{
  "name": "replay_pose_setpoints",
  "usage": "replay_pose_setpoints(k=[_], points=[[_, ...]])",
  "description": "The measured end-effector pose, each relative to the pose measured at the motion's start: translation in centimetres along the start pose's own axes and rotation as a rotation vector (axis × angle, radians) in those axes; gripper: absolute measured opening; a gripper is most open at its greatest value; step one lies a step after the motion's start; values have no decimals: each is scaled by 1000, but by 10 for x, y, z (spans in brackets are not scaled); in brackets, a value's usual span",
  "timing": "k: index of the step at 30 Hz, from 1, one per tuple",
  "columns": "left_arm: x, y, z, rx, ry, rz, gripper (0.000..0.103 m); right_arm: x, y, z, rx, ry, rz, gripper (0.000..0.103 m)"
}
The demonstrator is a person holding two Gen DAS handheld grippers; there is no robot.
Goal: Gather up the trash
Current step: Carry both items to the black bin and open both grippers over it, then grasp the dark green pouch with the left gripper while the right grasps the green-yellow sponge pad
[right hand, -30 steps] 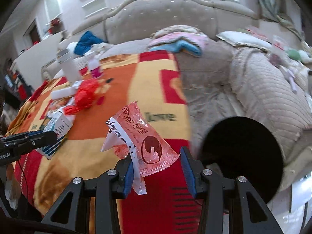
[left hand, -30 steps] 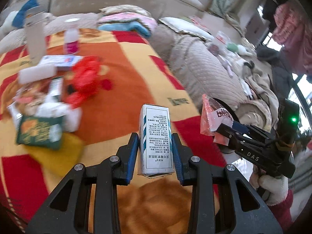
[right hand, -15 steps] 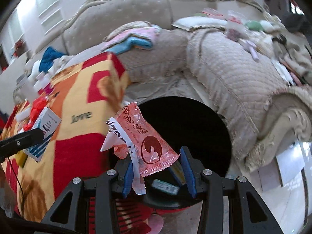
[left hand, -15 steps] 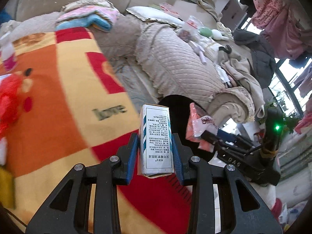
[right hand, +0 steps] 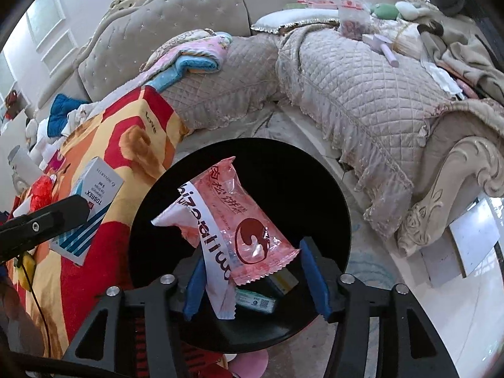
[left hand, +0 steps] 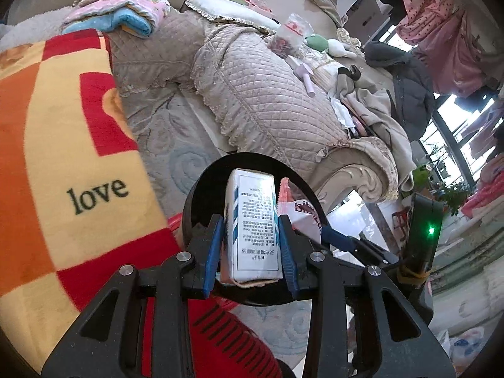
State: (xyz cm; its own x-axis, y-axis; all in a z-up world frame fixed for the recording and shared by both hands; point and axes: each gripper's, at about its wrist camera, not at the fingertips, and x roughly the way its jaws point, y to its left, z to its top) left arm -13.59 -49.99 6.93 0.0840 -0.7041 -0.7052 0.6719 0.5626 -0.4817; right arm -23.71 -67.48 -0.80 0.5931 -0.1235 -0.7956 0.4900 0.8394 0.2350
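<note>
Item one, at our left: patchwork blanket in orange, yellow and red, lettered "love". Item two: our left gripper, blue pads clamped on an upright white medicine box, held over the bin's near edge. Item three: black round trash bin on the floor between blanket and quilted sofa. Item four: our right gripper, jaws spread, pink snack wrapper lying against the left pad above the bin mouth; whether it is pinched we cannot tell.
</note>
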Motion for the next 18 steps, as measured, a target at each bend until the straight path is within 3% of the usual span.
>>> replay_pose_setpoints(k=[2, 3, 9, 14, 18], points=[[0, 1, -1, -2, -1, 4, 56, 0, 0, 0, 0, -1, 5, 73], [-1, 2, -1, -7, -6, 5, 59, -1, 0, 0, 2, -2, 4, 76], [-15, 9, -7, 3, -17, 47, 59, -9, 5, 0, 4, -22, -9, 76], [-37, 21, -16, 15, -50, 161, 59, -19, 25, -1, -50, -46, -52, 76], [-55, 35, -25, 22, -72, 246, 59, -24, 47, -4, -85, -57, -39, 76]])
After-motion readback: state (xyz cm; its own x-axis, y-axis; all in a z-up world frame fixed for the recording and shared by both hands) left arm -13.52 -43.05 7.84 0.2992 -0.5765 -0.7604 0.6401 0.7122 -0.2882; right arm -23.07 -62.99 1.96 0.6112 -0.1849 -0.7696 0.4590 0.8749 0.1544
